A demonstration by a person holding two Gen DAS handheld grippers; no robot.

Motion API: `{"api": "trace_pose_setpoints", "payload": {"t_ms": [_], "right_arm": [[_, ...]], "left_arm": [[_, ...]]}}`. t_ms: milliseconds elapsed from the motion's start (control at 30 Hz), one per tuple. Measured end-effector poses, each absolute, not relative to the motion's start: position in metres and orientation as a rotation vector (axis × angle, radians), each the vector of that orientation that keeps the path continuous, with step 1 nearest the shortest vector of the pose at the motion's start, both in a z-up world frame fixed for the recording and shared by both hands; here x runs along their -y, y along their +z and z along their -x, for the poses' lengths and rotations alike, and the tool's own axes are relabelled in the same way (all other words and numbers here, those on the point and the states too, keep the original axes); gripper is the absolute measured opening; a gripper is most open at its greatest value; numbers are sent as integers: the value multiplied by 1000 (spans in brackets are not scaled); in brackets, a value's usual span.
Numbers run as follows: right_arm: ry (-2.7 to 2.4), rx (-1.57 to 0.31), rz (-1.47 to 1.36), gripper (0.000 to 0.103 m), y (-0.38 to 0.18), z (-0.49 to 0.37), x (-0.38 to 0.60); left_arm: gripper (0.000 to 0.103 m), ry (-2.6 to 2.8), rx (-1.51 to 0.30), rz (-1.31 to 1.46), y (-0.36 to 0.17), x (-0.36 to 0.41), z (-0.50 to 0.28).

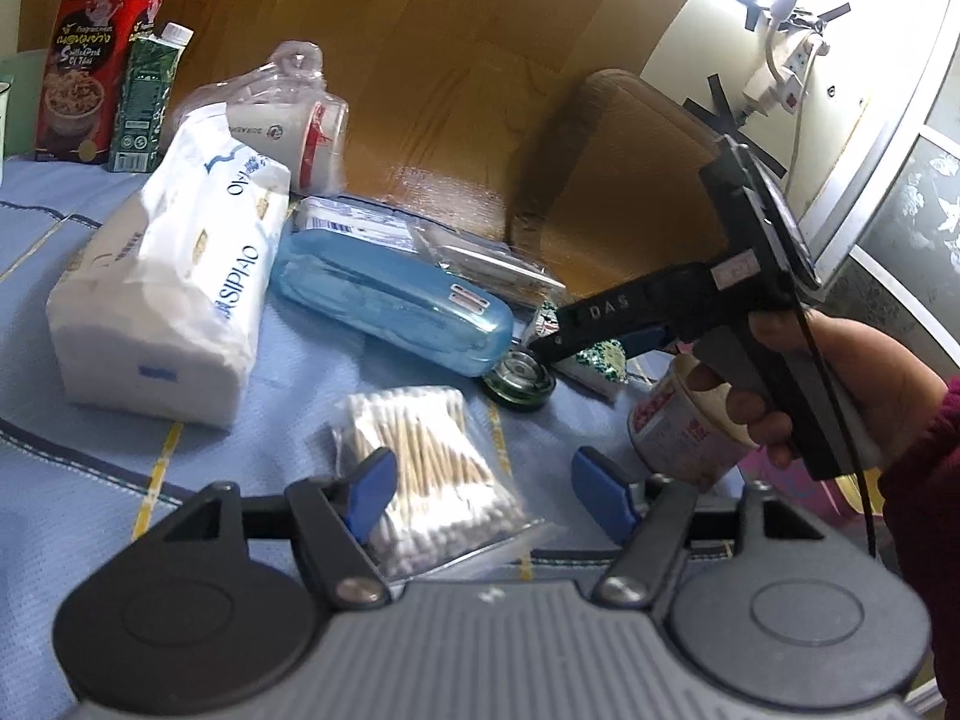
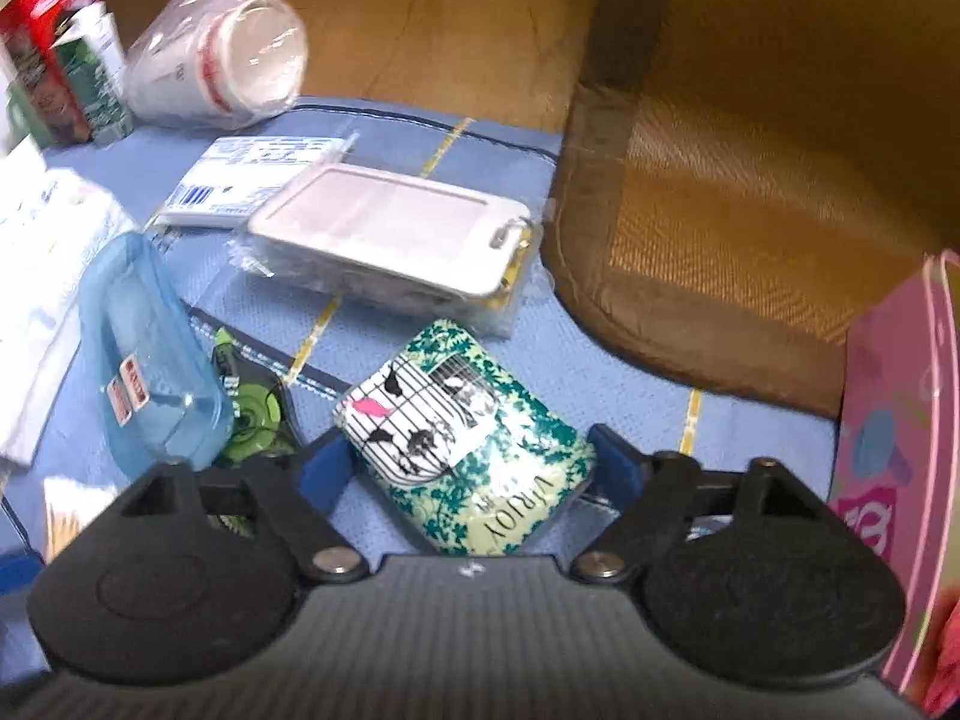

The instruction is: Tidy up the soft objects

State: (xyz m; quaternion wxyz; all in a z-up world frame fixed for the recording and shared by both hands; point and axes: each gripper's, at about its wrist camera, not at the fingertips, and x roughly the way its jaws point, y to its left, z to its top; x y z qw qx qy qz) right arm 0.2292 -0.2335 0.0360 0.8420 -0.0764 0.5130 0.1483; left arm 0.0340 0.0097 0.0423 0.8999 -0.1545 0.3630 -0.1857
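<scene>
The tabletop [image 1: 90, 510] wears a pale blue cloth with dark stitched lines and yellow dashes, and it is crowded. In the left wrist view a white tissue pack [image 1: 174, 294] fills the left middle of the frame, a translucent blue case [image 1: 390, 306] lies just right of it, and a red snack tin [image 1: 90, 60] and green carton [image 1: 147, 102] stand at the upper left. Bagged paper cups [image 1: 300, 120] lie beyond the tissues against a wooden wall [image 1: 420, 30]. A brown woven cushion [image 1: 630, 180] sits at centre right, and a power strip [image 1: 786, 66] hangs taped to a pale wall at the upper right.

The left claw [image 1: 486, 486] is spread wide at the bottom centre, hanging over a bag of cotton swabs [image 1: 426, 468]. In the right wrist view the right claw [image 2: 474, 468] is also spread, its blue fingers [image 2: 618, 468] either side of a green floral tissue packet [image 2: 480, 468] at lower centre, not yet squeezing it. A white flat case [image 2: 390, 228] in plastic lies above it, and a pink box [image 2: 894, 450] stands at the right edge.
</scene>
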Motion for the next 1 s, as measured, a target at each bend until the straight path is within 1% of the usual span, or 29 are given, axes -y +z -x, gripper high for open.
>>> {"api": "trace_pose_setpoints", "payload": {"t_ms": [33,67,167,267,333,433,467,533,567,600,633,767,933,967,1000], "right_arm": [[319,-1060,166,74,40,-225,233],[320,-1017,155,73,45,-218,236],[359,-797,47,73,75,-183,251],[478,-679,10,73,90,-123,253],[527,-662,49,74,80,-85,251],[517,-684,173,76,45,-43,240],[513,-701,209,76,33,-36,240],[502,-717,245,82,11,-25,232],[497,-680,228,86,8,-17,234],[490,-665,214,97,7,-12,236],[472,-658,194,99,5,-8,236],[452,-641,94,99,0,3,249],[442,-615,91,99,1,8,255],[458,-610,86,98,0,9,259],[467,-604,81,93,0,9,259]], "left_arm": [[66,-386,-751,321,43,-10,-34],[66,-388,-750,323,43,-10,-34],[66,-404,-753,343,43,-12,-34],[66,-433,-750,386,46,-19,-33],[66,-443,-750,415,48,-25,-31],[66,-435,-752,426,48,-30,-29],[64,-438,-760,415,47,-27,-29],[62,-465,-788,377,45,-15,-29],[61,-479,-798,361,44,-9,-29],[61,-494,-807,343,43,-1,-28],[61,-509,-816,317,42,7,-26],[61,-555,-833,233,41,35,-21],[62,-543,-884,193,25,56,-28],[61,-539,-865,185,25,58,-27],[59,-544,-864,169,25,62,-25]]}}
